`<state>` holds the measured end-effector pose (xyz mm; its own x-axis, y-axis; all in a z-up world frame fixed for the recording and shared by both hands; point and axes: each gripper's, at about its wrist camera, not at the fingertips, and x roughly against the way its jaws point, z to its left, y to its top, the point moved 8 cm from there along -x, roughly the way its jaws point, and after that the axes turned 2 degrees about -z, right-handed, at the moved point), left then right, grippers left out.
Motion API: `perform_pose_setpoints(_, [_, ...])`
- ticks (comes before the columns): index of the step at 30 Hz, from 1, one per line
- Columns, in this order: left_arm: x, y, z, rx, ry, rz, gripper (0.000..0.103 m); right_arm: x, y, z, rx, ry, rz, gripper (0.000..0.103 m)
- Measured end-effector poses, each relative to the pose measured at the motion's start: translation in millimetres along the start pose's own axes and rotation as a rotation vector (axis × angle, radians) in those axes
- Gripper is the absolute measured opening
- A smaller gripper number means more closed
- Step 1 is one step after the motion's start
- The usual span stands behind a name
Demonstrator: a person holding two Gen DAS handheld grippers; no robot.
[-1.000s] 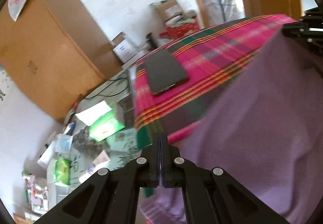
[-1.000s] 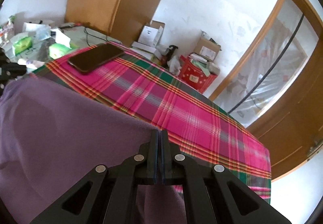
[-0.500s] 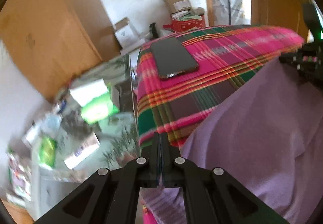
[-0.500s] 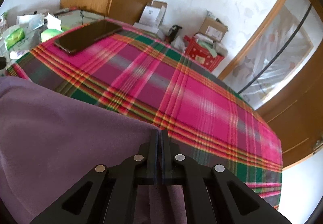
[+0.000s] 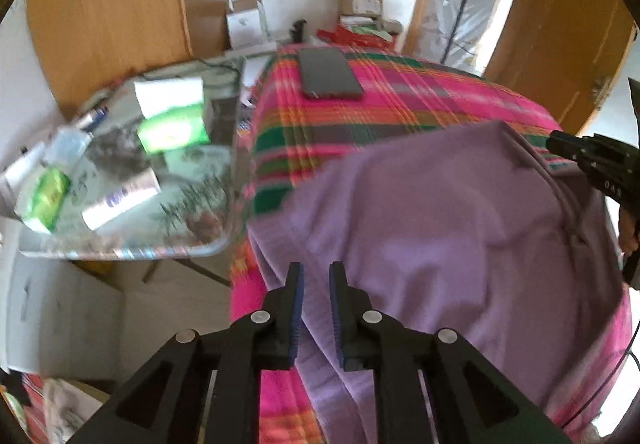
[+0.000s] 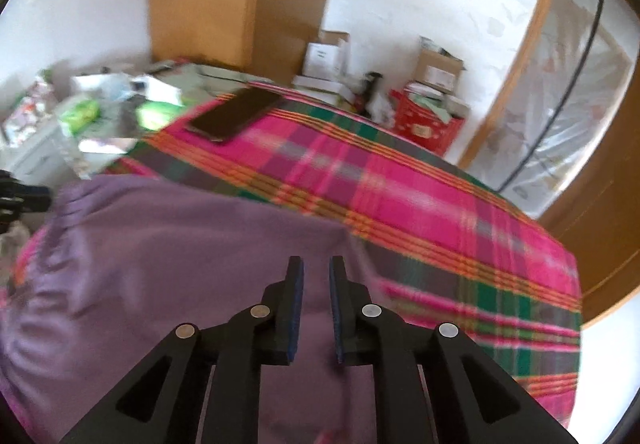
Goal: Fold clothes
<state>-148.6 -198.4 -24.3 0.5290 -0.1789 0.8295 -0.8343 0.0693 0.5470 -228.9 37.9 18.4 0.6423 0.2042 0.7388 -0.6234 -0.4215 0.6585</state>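
Note:
A purple garment [image 5: 448, 236] lies spread over the near part of a pink, green and orange plaid tablecloth [image 5: 400, 100]. My left gripper [image 5: 316, 276] hangs open just above the garment's left edge, holding nothing. In the right wrist view the same purple garment [image 6: 168, 256] fills the lower left. My right gripper [image 6: 316, 276] is open over its right edge, fingers apart and empty. The right gripper [image 5: 592, 164] also shows at the far right of the left wrist view, and the left gripper's tip [image 6: 24, 198] shows at the left edge of the right wrist view.
A dark phone [image 5: 328, 74] lies on the far corner of the plaid cloth [image 6: 400, 180]. Left of the table stands a glass-topped side table [image 5: 132, 180] crowded with boxes and tubes. Cardboard boxes [image 6: 436, 72] and a red crate [image 6: 424, 124] sit by the far wall, next to a wooden wardrobe [image 5: 112, 12].
Both grippers were shut on the garment's edges and held it up; now both stand open and the garment lies on the cloth. Both cameras have pulled back and tilted down.

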Motion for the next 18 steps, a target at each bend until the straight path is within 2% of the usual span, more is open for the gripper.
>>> perform_pose_setpoints(6, [3.0, -30.9, 2.5, 0.120, -0.084, 0.056, 0.017, 43.4, -33.8, 49.0, -0.008, 0.187, -0.030, 0.018])
perform_pose_setpoints(8, [4.0, -38.8, 2.9, 0.155, -0.113, 0.068, 0.019, 49.2, -48.1, 70.9, 0.009, 0.240, -0.017, 0.018])
perform_pose_setpoints(9, [5.3, -43.3, 3.6, 0.174, -0.125, 0.073, 0.023, 51.9, -52.8, 79.3, 0.013, 0.259, -0.015, 0.018])
perform_pose_setpoints(11, [7.5, -49.4, 4.6, 0.200, -0.132, 0.081, 0.026, 57.9, -61.7, 97.0, 0.018, 0.304, -0.013, 0.018])
perform_pose_setpoints(13, [10.6, -57.3, 2.1, 0.226, -0.169, 0.101, 0.027, 62.3, -64.4, 109.1, 0.034, 0.333, -0.013, 0.019])
perform_pose_setpoints(15, [14.4, -65.5, -4.3, 0.233, -0.205, 0.117, 0.036, 64.0, -66.8, 119.1, 0.034, 0.342, -0.020, 0.021])
perform_pose_setpoints(18, [18.2, -75.7, -13.2, 0.220, -0.227, 0.139, 0.037, 66.4, -73.9, 135.7, 0.009, 0.400, -0.005, 0.022])
